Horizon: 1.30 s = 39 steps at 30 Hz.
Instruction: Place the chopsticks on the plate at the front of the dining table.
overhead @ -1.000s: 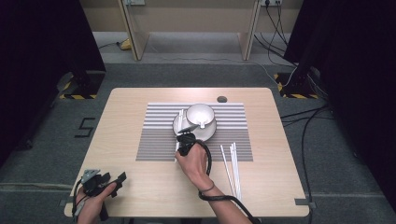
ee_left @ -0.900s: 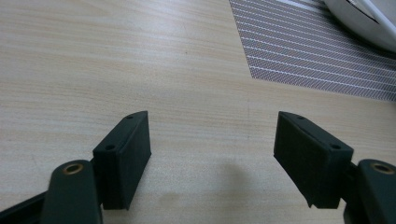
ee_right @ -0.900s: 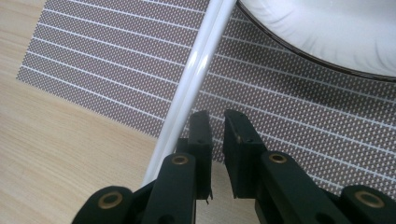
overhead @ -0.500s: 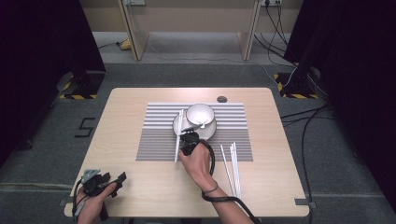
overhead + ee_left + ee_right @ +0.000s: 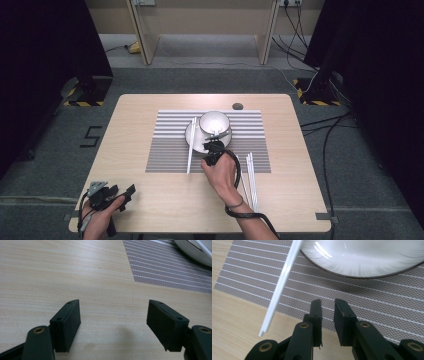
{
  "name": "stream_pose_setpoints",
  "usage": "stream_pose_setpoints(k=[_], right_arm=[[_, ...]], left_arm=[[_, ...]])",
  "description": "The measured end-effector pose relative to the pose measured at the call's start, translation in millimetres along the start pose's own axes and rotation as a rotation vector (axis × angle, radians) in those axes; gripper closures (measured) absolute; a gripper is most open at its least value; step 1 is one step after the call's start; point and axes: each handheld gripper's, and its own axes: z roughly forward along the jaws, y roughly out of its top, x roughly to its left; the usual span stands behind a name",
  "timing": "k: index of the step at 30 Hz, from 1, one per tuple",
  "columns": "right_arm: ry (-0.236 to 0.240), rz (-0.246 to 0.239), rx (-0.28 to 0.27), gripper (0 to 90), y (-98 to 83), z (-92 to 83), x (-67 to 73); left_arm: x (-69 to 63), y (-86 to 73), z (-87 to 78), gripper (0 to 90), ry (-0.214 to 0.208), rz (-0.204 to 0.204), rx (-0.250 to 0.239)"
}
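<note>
Pulled back from the plate (image 5: 196, 134) since a second ago, right gripper (image 5: 327, 305) opening, nothing between its jaws; white chopsticks (image 5: 280, 287) lying just left, untouched.

One striped placemat (image 5: 210, 145) under right gripper (image 5: 214, 148). One white plate (image 5: 195, 136) just ahead of that gripper, one white bowl (image 5: 214, 123) on it. Chopsticks: one white pair (image 5: 190, 150) beside gripper, leaning on plate rim; more white sticks (image 5: 251, 175) on gripper's other side, back by wrist, exact count unclear. Two grippers: other is left gripper (image 5: 112, 196), well apart.
</note>
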Motion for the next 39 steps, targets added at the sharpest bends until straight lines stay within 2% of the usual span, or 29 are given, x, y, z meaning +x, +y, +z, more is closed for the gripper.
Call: stream_pose_setpoints(k=[20, 31, 39], right_arm=[[-0.023, 0.050, -0.043, 74.8, -12.7, -18.3, -35.6], [-0.045, 0.100, -0.082, 73.7, -25.6, -37.9, -67.6], [-0.064, 0.128, -0.097, 72.6, -31.9, -46.1, -84.4]], left_arm=[[-0.1, -0.1, 0.0, 26.3, 0.001, -0.002, -0.001], [-0.8, -0.3, 0.0, 26.3, 0.004, -0.003, -0.002], [-1.1, -0.4, 0.1, 26.3, 0.006, -0.002, -0.002]])
